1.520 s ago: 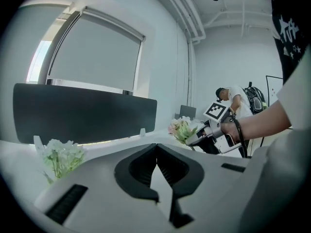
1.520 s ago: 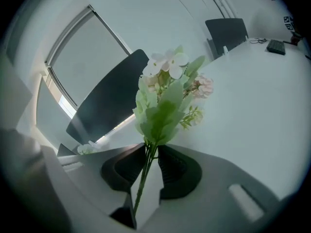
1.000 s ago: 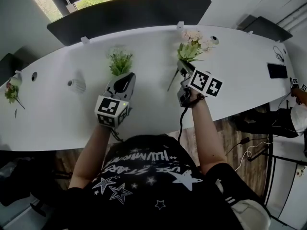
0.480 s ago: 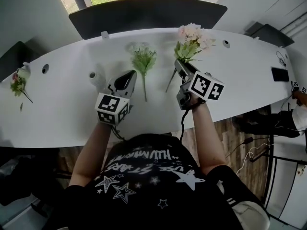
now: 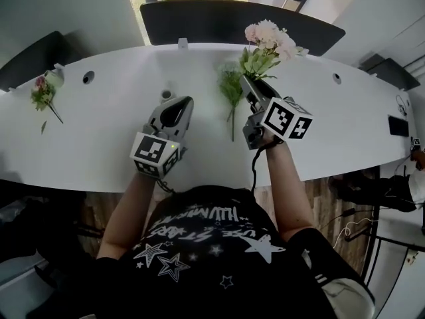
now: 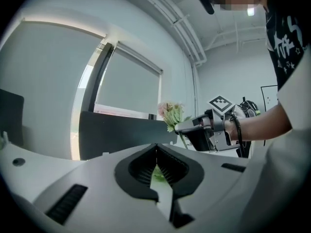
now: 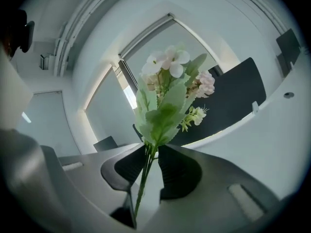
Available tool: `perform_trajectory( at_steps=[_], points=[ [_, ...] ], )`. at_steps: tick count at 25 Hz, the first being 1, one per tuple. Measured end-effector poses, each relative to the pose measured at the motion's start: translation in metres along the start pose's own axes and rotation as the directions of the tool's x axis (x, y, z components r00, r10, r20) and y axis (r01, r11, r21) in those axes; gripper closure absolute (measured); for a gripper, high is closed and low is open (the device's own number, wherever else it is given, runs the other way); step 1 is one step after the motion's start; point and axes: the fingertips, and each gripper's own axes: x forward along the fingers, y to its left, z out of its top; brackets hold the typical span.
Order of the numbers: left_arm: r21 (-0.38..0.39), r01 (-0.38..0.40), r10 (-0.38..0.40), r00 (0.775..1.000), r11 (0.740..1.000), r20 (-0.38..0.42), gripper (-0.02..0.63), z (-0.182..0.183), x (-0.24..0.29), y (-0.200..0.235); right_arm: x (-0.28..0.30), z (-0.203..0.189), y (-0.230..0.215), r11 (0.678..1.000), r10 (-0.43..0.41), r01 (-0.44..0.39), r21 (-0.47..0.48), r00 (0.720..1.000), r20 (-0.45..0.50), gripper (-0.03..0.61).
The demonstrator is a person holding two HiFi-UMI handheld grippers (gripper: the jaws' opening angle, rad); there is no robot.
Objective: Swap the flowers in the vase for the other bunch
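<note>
Two claws work over the white table (image 5: 99, 145), and three bunches of flowers are in sight. The right claw (image 5: 248, 85) (image 7: 151, 152) is clamped on the thin green stem of the pink-and-white bunch (image 5: 269, 38) (image 7: 167, 81), holding it off the table with the blooms toward the dark screen (image 5: 232, 18) along the far edge. The left claw (image 5: 179, 104) (image 6: 156, 149) is closed with nothing between its jaws. One small white vase (image 5: 166, 96) stands just beyond its tip; whether they touch cannot be told. The green bunch (image 5: 230, 85) lies flat on the table between the two claws, head toward the far edge and stem toward the near one, apart from the vase. A third, small bunch (image 5: 42, 93) lies well off near the table's left end. Two round cable holes (image 5: 88, 77) sit in the top, one on each side. The near edge curves beneath the person's forearms. Bare tabletop stretches from the vase leftward to the small bunch, and from the right claw out to the right-hand hole.
</note>
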Motion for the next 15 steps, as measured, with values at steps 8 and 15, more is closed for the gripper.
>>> perform_trajectory(
  at_steps=[8,15],
  points=[
    [0.007,-0.069,0.07,0.997,0.998,-0.032,0.604,-0.015,-0.049,0.052,0.051,-0.014,0.062,0.996,0.076,-0.076,-0.053,0.997,-0.008,0.495],
    [0.006,-0.094,0.094,0.994,0.996,-0.063,0.597,-0.034,-0.056,0.061,0.067,-0.013,0.09,0.986,0.157,-0.155,-0.054,0.987,0.031,0.495]
  ],
)
